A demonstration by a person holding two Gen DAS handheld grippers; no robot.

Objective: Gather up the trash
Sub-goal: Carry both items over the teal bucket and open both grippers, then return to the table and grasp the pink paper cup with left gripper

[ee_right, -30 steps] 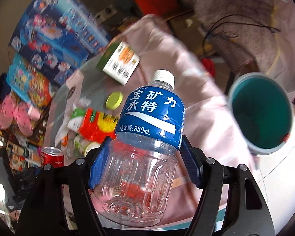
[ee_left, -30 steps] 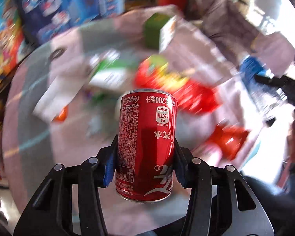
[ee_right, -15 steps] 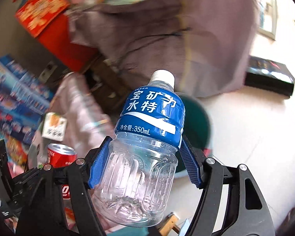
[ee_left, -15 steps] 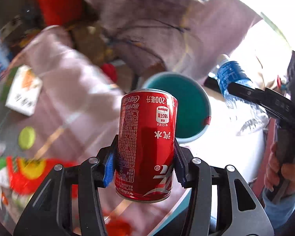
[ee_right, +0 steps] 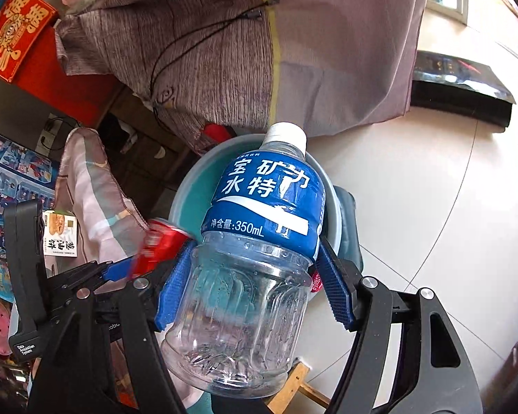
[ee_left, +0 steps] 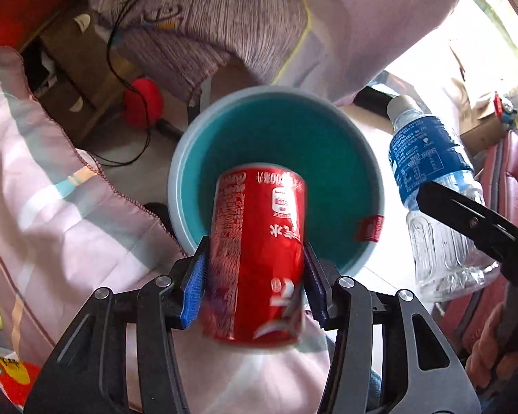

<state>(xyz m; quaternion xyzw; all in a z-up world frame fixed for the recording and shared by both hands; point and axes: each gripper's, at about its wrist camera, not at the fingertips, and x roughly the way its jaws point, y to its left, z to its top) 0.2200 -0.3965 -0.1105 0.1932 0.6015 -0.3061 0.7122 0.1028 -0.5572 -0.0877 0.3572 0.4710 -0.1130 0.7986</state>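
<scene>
Over the tiled floor (ee_right: 431, 189), both grippers crowd one teal bin (ee_left: 186, 158) — left gripper (ee_left: 255, 286) pinching the can (ee_left: 259, 258), right gripper (ee_right: 255, 283) pinching the bottle (ee_right: 259, 241) — so a collision could knock either past the rim.

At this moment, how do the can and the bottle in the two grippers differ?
The can is opaque red metal; the bottle is clear plastic with a blue label. The can has a flat top; the bottle narrows to a white cap. The can sits in the left gripper, the bottle in the right gripper. Both are gripped by blue pads and held near the teal bin.
</scene>
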